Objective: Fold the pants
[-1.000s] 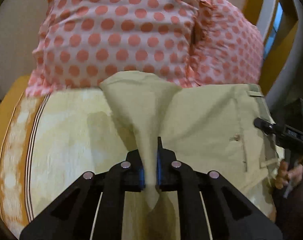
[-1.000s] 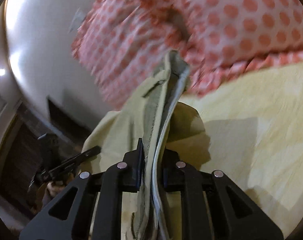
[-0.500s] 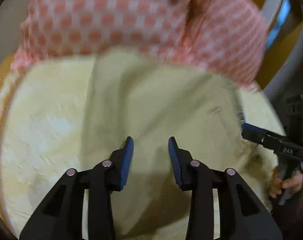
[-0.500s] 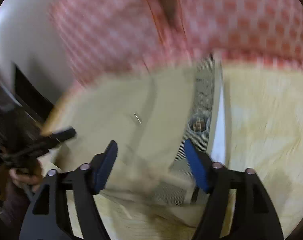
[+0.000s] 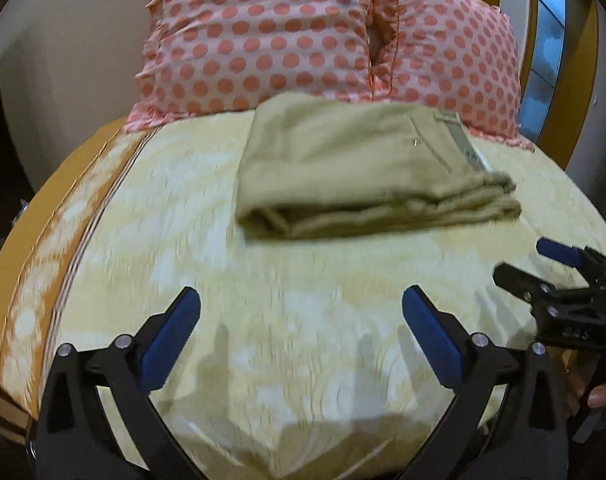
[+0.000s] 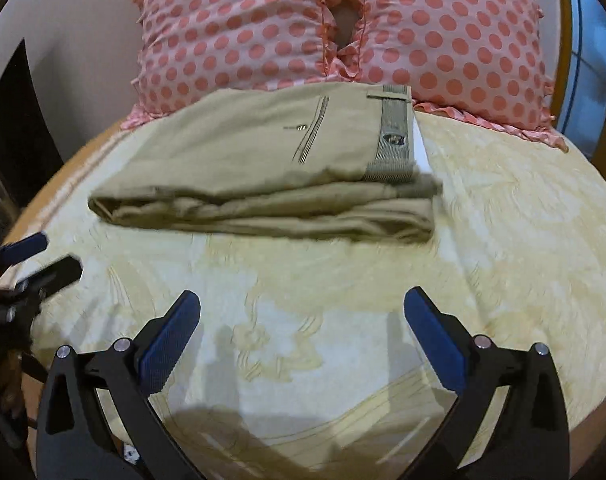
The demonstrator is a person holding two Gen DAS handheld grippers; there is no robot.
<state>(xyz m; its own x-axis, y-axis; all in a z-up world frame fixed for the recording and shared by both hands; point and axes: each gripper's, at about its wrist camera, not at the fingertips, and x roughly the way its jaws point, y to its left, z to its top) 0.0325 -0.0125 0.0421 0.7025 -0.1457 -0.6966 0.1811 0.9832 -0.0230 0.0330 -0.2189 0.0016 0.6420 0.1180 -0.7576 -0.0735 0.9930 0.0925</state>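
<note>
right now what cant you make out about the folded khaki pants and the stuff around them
- Folded khaki pants: how many layers; left wrist view blurs the stack edge, right wrist view shows only the near side.
- Waistband label: print too small.
- Far edge of the pants: hidden against the polka-dot pillows.
- Yellow bedspread: extent cut off by fisheye edges.

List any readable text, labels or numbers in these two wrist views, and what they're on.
No text reads cleanly.
Small print on the black body of the right gripper, seen in the left wrist view: blurred, unreadable.
Round patch on the grey ribbed waistband of the folded khaki pants: too small to read.
Pink polka-dot pillows and pale yellow bedspread: no text.
</note>
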